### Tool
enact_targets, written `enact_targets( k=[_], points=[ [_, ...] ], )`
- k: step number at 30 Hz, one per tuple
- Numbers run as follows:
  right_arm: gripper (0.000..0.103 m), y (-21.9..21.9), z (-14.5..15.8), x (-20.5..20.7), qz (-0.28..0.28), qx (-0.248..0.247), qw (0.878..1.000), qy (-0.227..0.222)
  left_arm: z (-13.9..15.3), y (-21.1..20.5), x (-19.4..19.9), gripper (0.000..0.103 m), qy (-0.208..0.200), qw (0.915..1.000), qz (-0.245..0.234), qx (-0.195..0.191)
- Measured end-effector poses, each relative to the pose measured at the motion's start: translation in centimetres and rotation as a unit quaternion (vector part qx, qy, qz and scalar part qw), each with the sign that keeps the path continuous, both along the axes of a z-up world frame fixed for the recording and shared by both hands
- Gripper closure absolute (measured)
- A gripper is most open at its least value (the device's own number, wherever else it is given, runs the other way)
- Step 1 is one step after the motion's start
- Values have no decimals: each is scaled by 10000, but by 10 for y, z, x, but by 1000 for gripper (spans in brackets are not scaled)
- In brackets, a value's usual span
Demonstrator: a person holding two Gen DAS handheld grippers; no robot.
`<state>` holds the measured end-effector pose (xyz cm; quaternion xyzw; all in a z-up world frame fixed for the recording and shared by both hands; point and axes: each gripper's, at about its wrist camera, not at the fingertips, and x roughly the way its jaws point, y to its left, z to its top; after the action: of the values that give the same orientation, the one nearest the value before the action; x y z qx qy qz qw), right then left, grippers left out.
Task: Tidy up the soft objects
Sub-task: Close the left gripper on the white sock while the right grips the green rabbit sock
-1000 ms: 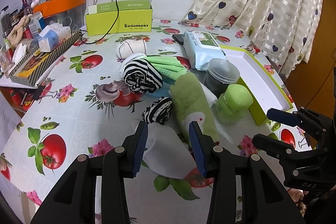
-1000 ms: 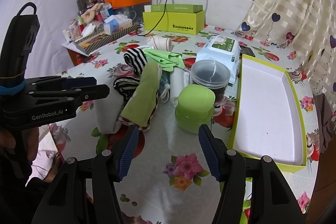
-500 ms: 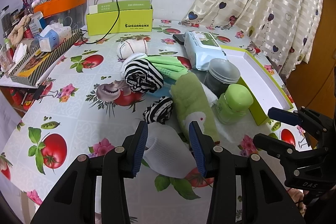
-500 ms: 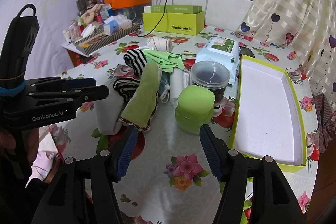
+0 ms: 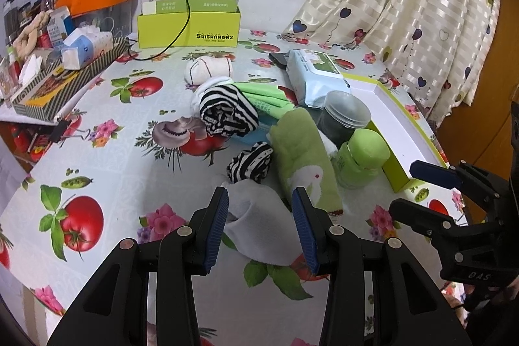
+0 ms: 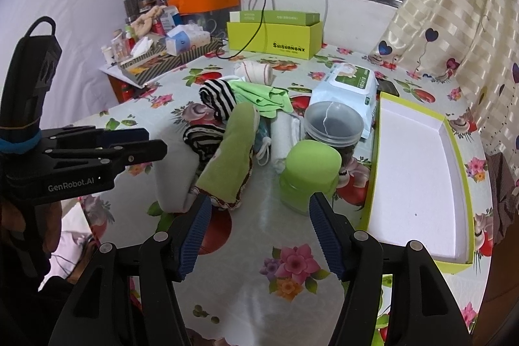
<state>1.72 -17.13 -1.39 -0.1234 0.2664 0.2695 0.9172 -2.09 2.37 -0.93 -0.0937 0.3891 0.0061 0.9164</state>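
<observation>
Socks are heaped mid-table on a fruit-print cloth [image 5: 107, 171]: a white sock [image 5: 256, 216] lies nearest, and the left gripper [image 5: 259, 224] is held over it with its jaws apart, the sock between the blue pads but not pinched. At 12 o'clock from it a small striped sock [image 5: 249, 162] is seen, and beyond that a larger striped roll [image 5: 228, 112]. At 1 o'clock a green sock [image 5: 301, 158] is laid lengthwise, its cuff touching the white one. A green jar [image 6: 308, 174] and a clear-lidded tub [image 6: 332, 125] stand just beside the green sock at its 3 o'clock. The right gripper [image 6: 261, 235] is held wide open above bare cloth, nothing between its jaws, with the jar at its 12 o'clock. An empty green-edged tray [image 6: 418, 184] is placed at 2 o'clock.
</observation>
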Motion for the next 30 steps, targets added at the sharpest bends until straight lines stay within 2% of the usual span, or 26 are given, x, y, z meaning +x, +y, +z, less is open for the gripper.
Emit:
enact_targets(
  k=[18, 19, 21, 22, 27, 30],
  points=[
    [40, 5, -5, 0, 108, -38, 9999, -10, -26, 5, 7, 61, 304, 9980, -71, -550],
    [40, 6, -5, 0, 116, -46, 9999, -8, -28, 5, 8, 60, 320, 9978, -71, -571],
    [40, 8, -4, 1, 128, -57, 9999, -15, -32, 5, 11, 46, 388, 9973, -74, -620],
    [40, 9, -4, 1, 133, -63, 9999, -22, -36, 5, 14, 45, 449, 9969, -77, -645],
    [40, 16, -3, 7, 135, -93, 9999, 5, -46, 5, 19, 45, 655, 9957, -53, -656],
    [40, 23, -3, 11, 176, -106, 9998, 58, -50, 11, 19, 45, 653, 9943, -41, -842]
  ],
)
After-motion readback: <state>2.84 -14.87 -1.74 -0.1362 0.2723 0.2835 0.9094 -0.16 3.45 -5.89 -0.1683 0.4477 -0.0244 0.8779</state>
